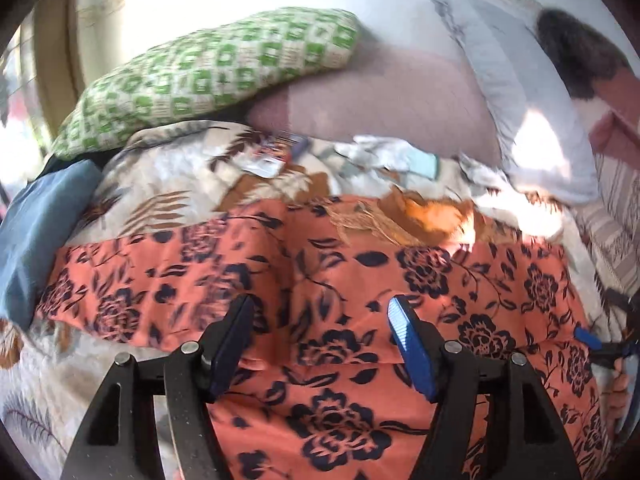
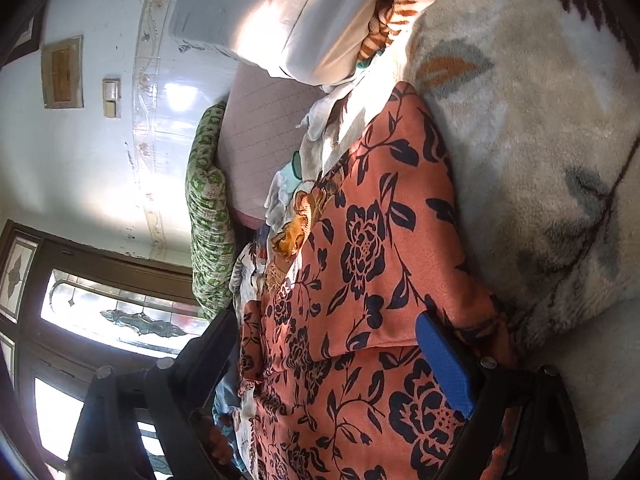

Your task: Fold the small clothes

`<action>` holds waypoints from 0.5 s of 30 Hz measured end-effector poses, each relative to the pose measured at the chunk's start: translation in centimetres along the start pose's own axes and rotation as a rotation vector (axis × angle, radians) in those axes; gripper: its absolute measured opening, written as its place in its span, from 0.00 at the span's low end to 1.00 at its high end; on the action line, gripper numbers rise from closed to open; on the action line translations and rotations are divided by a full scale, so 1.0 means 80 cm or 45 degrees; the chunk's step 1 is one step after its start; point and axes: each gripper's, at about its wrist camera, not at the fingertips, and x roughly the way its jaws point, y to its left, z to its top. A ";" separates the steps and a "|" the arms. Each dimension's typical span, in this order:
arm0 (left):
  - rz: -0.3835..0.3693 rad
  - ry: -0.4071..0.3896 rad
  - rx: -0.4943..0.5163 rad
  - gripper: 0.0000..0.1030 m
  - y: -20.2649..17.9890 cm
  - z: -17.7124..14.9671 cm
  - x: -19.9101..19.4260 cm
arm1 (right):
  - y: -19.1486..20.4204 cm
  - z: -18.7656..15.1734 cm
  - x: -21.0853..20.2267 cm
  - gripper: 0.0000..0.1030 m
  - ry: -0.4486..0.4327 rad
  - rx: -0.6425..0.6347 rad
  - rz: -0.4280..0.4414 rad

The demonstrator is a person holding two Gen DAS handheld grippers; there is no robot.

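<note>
Orange floral cloth [image 1: 360, 280] lies flat on blanket [image 1: 160, 184]; pillows [image 1: 208, 72] crowd far edge. Left gripper [image 1: 320, 344] above cloth, angled down, jaws apart, empty. Right gripper [image 2: 332, 364] wide, straddling the fold.

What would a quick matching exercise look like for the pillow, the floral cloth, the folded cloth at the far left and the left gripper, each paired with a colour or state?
Things:
1. pillow
2. floral cloth
3. folded cloth at the far left
4. left gripper

Colour or state:
A. plain blue-grey
B. open, nothing between its pads
C. green and cream checks
D. orange with dark flowers

Pairs: 1-C, 2-D, 3-A, 4-B
</note>
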 end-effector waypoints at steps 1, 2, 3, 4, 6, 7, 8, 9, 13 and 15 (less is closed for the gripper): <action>0.001 -0.011 -0.118 0.75 0.041 0.005 -0.008 | 0.000 0.000 0.001 0.90 0.001 -0.007 -0.006; -0.009 -0.016 -0.259 0.80 0.083 0.005 -0.014 | 0.001 -0.001 0.001 0.90 -0.002 -0.013 -0.010; -0.030 -0.019 -0.424 0.80 0.133 0.003 -0.017 | 0.002 -0.002 0.001 0.90 -0.004 -0.018 -0.013; -0.051 -0.014 -0.591 0.80 0.179 -0.004 -0.017 | 0.003 -0.002 0.001 0.90 -0.006 -0.025 -0.017; -0.078 0.005 -0.895 0.79 0.269 -0.025 -0.008 | 0.004 -0.004 0.002 0.90 -0.009 -0.037 -0.028; -0.082 0.007 -1.001 0.79 0.305 -0.033 -0.002 | 0.005 -0.004 0.004 0.90 -0.008 -0.045 -0.035; -0.080 0.003 -1.083 0.79 0.333 -0.043 0.003 | 0.006 -0.005 0.005 0.90 -0.007 -0.055 -0.043; -0.076 0.001 -1.138 0.79 0.355 -0.048 0.010 | 0.007 -0.006 0.008 0.90 -0.005 -0.066 -0.052; -0.069 0.001 -1.233 0.79 0.400 -0.054 0.033 | 0.012 -0.008 0.017 0.90 0.000 -0.108 -0.087; -0.071 0.014 -1.246 0.79 0.409 -0.051 0.047 | 0.014 -0.009 0.019 0.90 0.002 -0.134 -0.100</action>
